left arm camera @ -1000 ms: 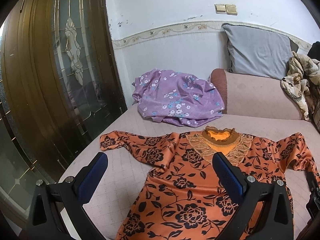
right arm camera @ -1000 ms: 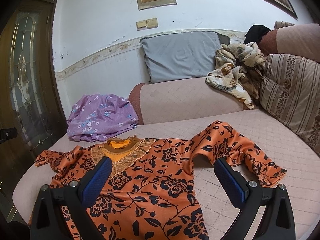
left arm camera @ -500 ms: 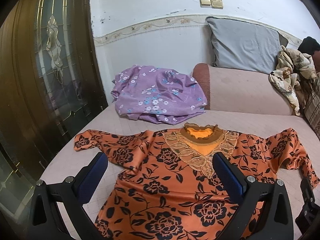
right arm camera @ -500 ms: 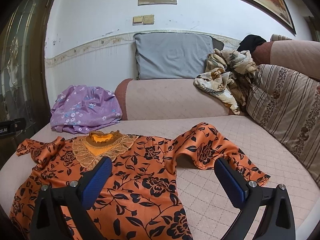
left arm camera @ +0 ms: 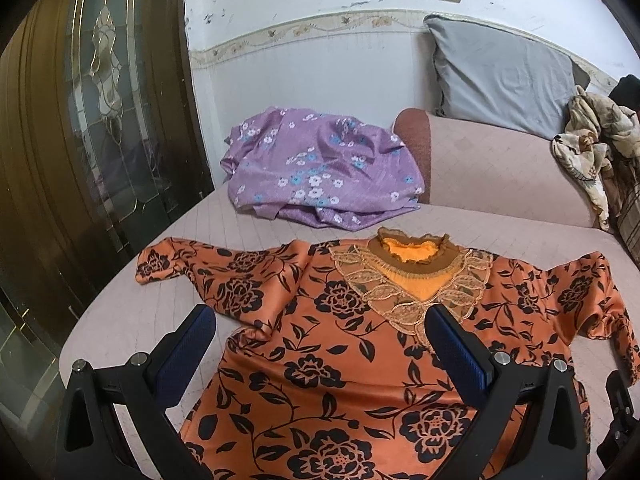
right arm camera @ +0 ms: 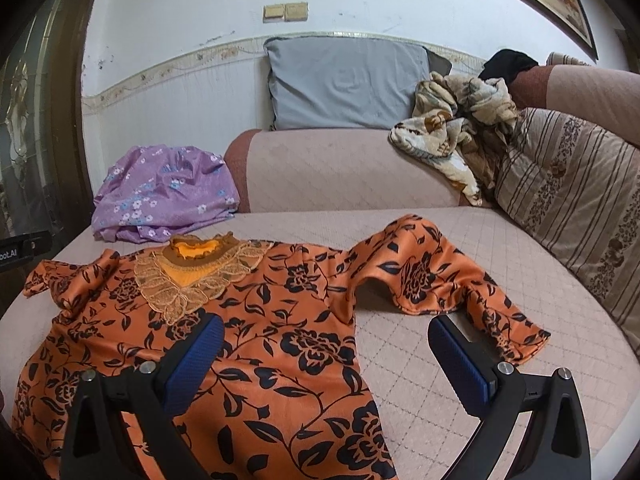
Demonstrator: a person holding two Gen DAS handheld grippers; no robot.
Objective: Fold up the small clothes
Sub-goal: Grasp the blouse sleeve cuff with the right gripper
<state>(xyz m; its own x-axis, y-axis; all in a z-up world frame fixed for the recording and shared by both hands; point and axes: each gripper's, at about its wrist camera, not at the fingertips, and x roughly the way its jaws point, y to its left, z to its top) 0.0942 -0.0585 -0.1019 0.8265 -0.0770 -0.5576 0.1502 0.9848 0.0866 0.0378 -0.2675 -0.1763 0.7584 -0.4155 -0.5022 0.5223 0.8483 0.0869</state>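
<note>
**Orange top spread flat, sleeves first**

The quilted sofa seat [right arm camera: 460,240] carries everything here. At its far end, against the wall, a purple flowered garment [left arm camera: 320,172] lies bunched, apart from the work. A grey pillow [right arm camera: 348,84] and a crumpled patterned blanket [right arm camera: 452,128] sit along the backrest.

The orange floral top [left arm camera: 332,344] lies front-up across the seat, lace collar [left arm camera: 408,280] toward the backrest and hem toward the viewer. Its body looks fairly smooth. The sleeve on the door side [left arm camera: 192,268] runs outward and lies flat but creased; the other sleeve [right arm camera: 432,276] arches up off the seat in a hump, cuff lying near the front edge.

The left hand-held gripper [left arm camera: 320,354] hovers above the chest with its jaws spread wide, holding nothing. The right hand-held gripper [right arm camera: 324,354] hangs, likewise wide and empty, over the body's side edge and the bare seat beside it.

The fold appears not yet begun. To do it well, I would pinch each sleeve near the cuff, taking a single layer, and lay it straight across the chest. The humped sleeve likely needs flattening first, or the slippery-looking fabric may slide and leave a crooked edge.
</note>
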